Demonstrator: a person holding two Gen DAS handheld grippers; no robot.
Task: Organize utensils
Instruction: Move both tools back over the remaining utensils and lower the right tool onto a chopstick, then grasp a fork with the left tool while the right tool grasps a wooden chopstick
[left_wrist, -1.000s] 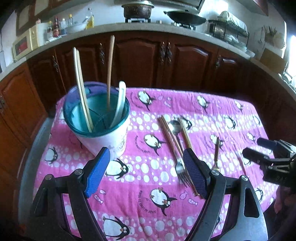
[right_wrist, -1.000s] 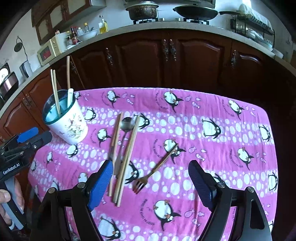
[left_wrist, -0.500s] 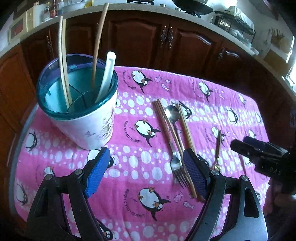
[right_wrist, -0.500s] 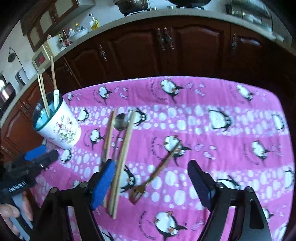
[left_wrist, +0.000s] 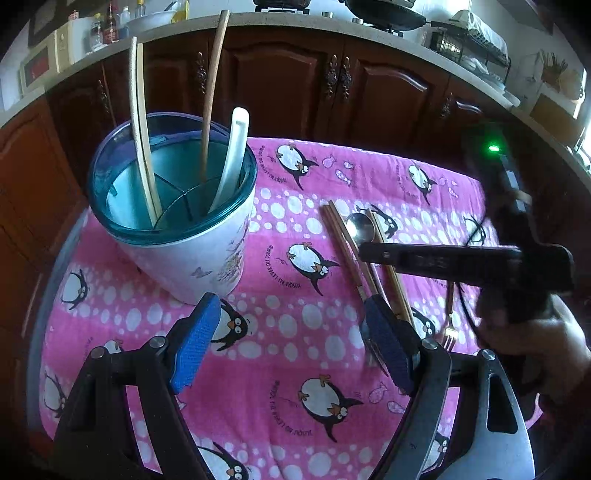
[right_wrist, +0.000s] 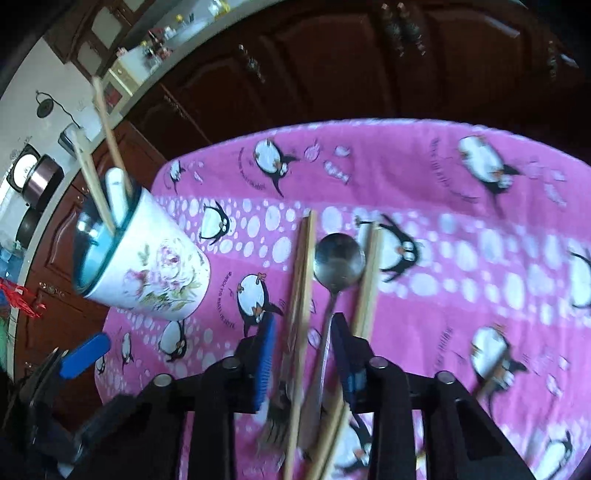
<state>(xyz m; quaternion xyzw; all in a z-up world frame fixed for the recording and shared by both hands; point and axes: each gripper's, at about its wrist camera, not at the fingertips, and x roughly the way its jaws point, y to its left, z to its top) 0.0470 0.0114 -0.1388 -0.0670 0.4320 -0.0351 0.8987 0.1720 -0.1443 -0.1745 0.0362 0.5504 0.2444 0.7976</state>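
Since the earlier frame the right gripper (right_wrist: 301, 354) has been carried down and leftward over the utensil cluster; its jaws, formerly wide, are closing, with chopsticks (right_wrist: 301, 280) and the spoon (right_wrist: 338, 262) handle lying between them. Whether the pads are pressing yet cannot be told through the blur.

Pink penguin cloth (left_wrist: 295, 369): most utensils are still spread on it. Task is judged early to midway.

Holder cup (left_wrist: 192, 254), teal-rimmed, divided inside, is standing upright at the cloth's left. Already placed in it: a pale chopstick pair (left_wrist: 142, 147), one wooden stick (left_wrist: 212, 99), a white spoon (left_wrist: 231, 158). These are counted as done.

Left to be sorted: two brown chopstick pairs flanking the metal spoon, a steel fork (right_wrist: 275, 424) beside them, partly hidden by the jaws, and a small gold fork (left_wrist: 448, 325) lying apart to the right.

Left gripper (left_wrist: 291, 350) is held spread and empty, just in front of the cup.
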